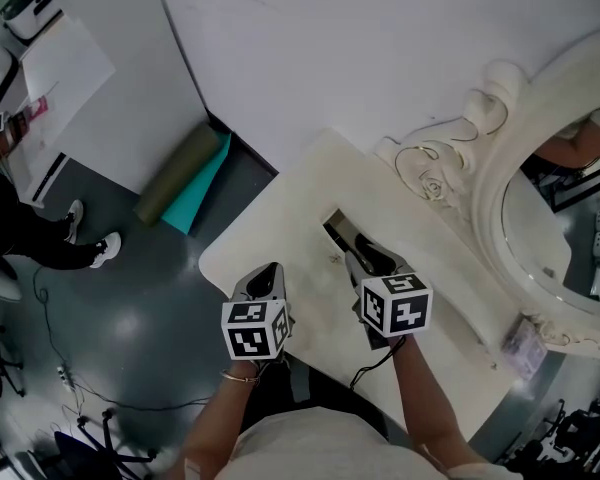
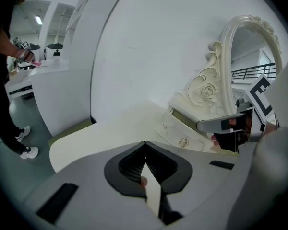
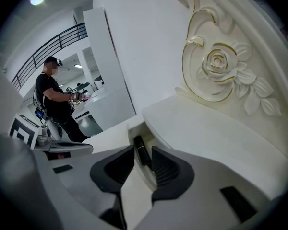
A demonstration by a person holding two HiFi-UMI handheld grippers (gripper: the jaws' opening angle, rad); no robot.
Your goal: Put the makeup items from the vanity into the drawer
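Note:
A white vanity [image 1: 280, 218] has a drawer [image 1: 332, 230] standing open in its top. My right gripper [image 1: 367, 258] hangs over the drawer's opening. In the right gripper view a slim black makeup tube [image 3: 140, 148] lies down inside the drawer [image 3: 130, 128], between the tips of my right gripper [image 3: 143, 151]. The jaws stand apart, and a gap shows on the tube's left side. My left gripper [image 1: 268, 271] hovers over the vanity's front edge, left of the drawer. Its tips [image 2: 145, 145] meet with nothing between them. The drawer front with its gold knob [image 2: 184, 142] shows in the left gripper view.
An ornate mirror [image 1: 550, 218] with a carved rose frame [image 3: 221, 66] rises at the vanity's right. A small clear box [image 1: 525, 346] sits near the mirror's base. On the floor to the left lie rolled mats [image 1: 180, 173] and cables [image 1: 80, 378]. A person in black [image 1: 20, 223] stands nearby.

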